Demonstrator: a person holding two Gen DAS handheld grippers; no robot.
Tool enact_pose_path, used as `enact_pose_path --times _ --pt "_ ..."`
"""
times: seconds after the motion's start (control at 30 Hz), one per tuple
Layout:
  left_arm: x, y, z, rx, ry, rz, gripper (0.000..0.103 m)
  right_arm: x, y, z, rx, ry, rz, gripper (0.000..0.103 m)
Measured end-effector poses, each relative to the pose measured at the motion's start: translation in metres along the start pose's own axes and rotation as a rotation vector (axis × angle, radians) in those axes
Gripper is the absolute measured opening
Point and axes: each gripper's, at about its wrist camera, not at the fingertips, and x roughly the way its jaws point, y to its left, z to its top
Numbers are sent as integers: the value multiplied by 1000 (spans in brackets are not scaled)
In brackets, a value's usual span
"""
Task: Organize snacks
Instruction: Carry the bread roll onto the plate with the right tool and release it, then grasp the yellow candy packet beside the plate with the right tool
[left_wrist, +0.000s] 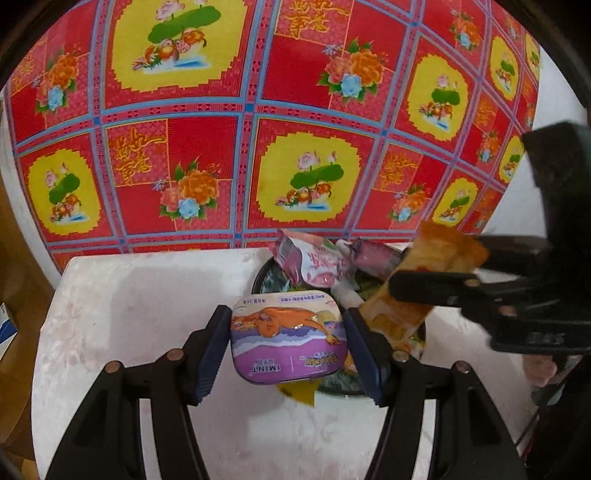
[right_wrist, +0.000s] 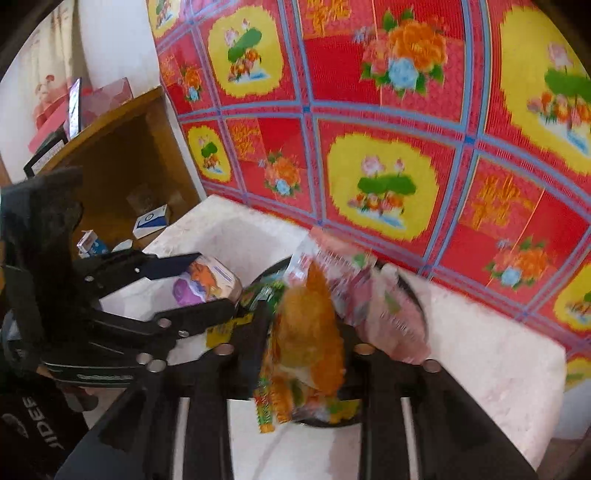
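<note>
My left gripper (left_wrist: 288, 336) is shut on a purple mint tin (left_wrist: 290, 338) with an orange cartoon figure, held just above the white table next to a dark bowl (left_wrist: 264, 275). The tin also shows in the right wrist view (right_wrist: 207, 282). My right gripper (right_wrist: 304, 343) is shut on an orange snack packet (right_wrist: 308, 343) and holds it over the bowl; the packet shows in the left wrist view (left_wrist: 424, 280) too. Pink snack packets (left_wrist: 317, 262) lie in the bowl, also in the right wrist view (right_wrist: 384, 310).
The white marble-look table (left_wrist: 147, 295) stands against a wall with a red, yellow and blue floral cloth (left_wrist: 236, 147). A wooden shelf (right_wrist: 122, 155) with small boxes stands to the left. A yellow wrapper (left_wrist: 299, 393) lies under the tin.
</note>
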Motion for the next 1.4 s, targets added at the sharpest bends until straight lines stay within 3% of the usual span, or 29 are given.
enact_pose_path --times 0.07,0.17,0.37,0.6,0.7,0.87,1.03,1.1,1.13,1.17,1.23,1.4 --pt "7 -2 1 5 -2 -13 65 -5 -3 4 -9 -20 -14 55" --pt "15 -4 -1 12 -12 -32 65 -8 -9 5 -8 -47 -42 60" --pt "21 -2 -5 -9 -28 -67 67 -15 -19 -8 -25 -155 -185 62" --pt "21 0 -9 -14 -52 -119 80 -27 -38 -20 82 -302 -169 62" --pt "14 0 -9 -13 -78 -138 81 -25 -47 -22 119 -315 -178 62" --pt "-12 5 -4 -4 -201 -166 91 -18 -59 -28 158 -292 -202 63" --pt "5 7 -3 -7 -108 -90 88 -14 -61 -32 179 -295 -202 63" --pt "11 9 -5 -17 -75 -102 84 -17 -59 -34 173 -311 -182 63" --pt "13 9 -6 -14 -62 -107 80 -18 -58 -34 171 -320 -176 62" --pt "14 8 -7 -3 -54 -99 78 -20 -57 -34 171 -327 -173 53" --pt "16 4 -10 23 -42 -86 63 -23 -54 -34 170 -336 -157 31" --pt "20 2 -13 22 -16 -108 60 -21 -50 -33 156 -328 -148 29"
